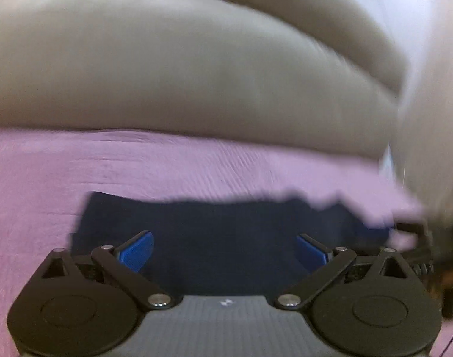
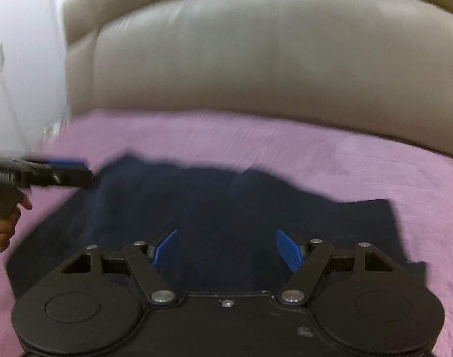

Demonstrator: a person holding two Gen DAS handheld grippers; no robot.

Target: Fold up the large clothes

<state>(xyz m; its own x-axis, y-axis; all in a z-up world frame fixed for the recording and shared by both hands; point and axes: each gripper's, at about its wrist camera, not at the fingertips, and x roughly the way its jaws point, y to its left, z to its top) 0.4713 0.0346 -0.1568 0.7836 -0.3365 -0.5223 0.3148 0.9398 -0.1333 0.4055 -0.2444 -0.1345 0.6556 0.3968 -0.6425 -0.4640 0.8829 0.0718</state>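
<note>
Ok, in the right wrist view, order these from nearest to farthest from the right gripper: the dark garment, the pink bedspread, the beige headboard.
1. Dark garment: directly under and ahead of the open right gripper.
2. Pink bedspread: beyond the garment's far edge and to both sides.
3. Beige headboard: across the back, behind the bedspread.
</note>
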